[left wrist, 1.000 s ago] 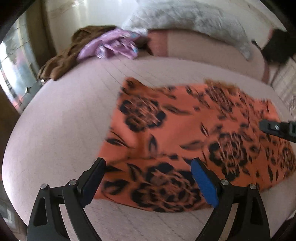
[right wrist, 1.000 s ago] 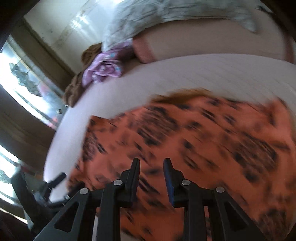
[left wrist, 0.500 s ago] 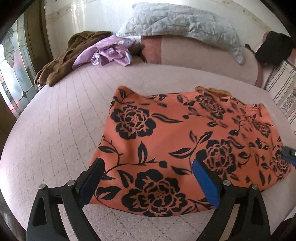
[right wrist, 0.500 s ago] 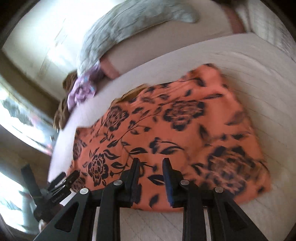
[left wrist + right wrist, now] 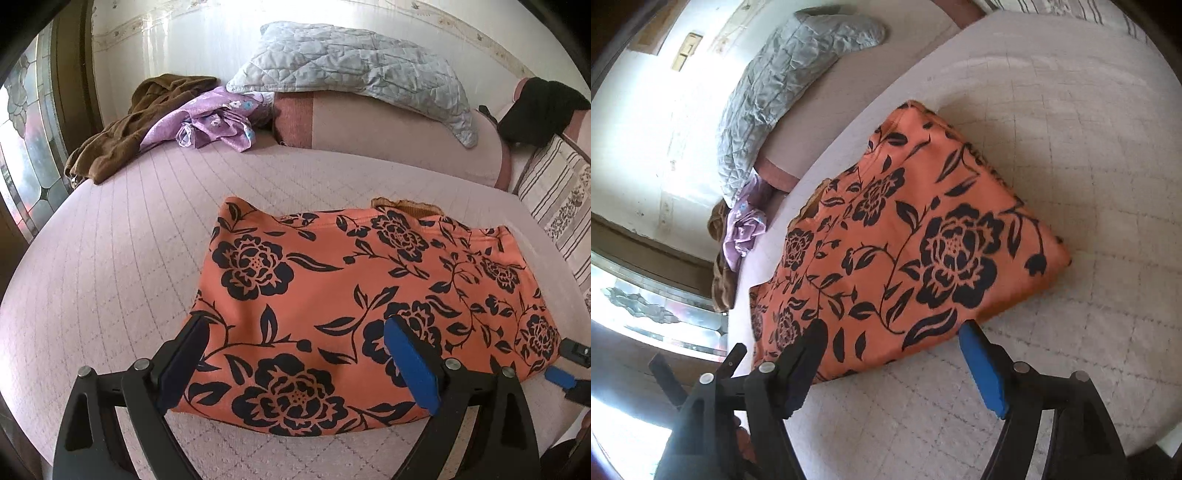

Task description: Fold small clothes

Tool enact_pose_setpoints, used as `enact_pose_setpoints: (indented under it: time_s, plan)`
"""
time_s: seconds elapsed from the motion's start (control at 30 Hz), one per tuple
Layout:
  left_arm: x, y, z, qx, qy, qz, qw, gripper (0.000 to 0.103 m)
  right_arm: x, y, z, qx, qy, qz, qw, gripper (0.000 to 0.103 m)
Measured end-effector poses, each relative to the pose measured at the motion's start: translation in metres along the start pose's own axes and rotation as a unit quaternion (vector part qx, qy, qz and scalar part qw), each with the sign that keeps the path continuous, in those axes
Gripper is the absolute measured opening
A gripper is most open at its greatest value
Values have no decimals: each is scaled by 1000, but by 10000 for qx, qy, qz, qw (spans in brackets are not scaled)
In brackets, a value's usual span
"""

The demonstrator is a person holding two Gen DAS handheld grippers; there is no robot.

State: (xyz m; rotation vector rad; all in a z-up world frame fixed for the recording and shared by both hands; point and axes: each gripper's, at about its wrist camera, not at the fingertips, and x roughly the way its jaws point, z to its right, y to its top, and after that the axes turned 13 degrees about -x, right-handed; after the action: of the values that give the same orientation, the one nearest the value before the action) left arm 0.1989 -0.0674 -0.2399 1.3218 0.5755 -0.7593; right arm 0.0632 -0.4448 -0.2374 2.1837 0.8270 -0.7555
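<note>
Orange fabric printed with black roses, the folded garment (image 5: 369, 295), is lying flat on the pale pink quilted bedspread (image 5: 110, 277), in the near half of the bed and closer to its right side in the left wrist view. The left gripper (image 5: 295, 362) is hanging over the garment's near edge with its jaws spread wide, one black finger above the cloth's left corner and the blue-padded finger above the middle of the near edge; nothing is being gripped between them. The right gripper (image 5: 890, 354) is hovering at the garment's near edge in its own view, its jaws having just been opening, and they are now standing wide apart with no cloth pinched between the pads. In the left wrist view the tip of that right gripper is showing at the right edge, just beside the garment's right corner. At the head of the bed a grey quilted pillow (image 5: 351, 62) is resting on a pink bolster (image 5: 388, 129), and a crumpled purple garment (image 5: 210, 122) is lying beside a brown garment (image 5: 129, 122) at the far left corner.
</note>
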Motion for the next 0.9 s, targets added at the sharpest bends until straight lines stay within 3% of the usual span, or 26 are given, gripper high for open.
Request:
enact_pose_setpoints:
  time_s: [0.67, 0.9]
  plan:
    - [6, 1, 5, -67, 96, -41, 9999, 96, -2, -13, 32, 780, 189, 118, 9967, 77]
    - [29, -6, 11, 36, 267, -409, 9988, 96, 1, -12, 51, 1105, 224, 229, 9934, 76]
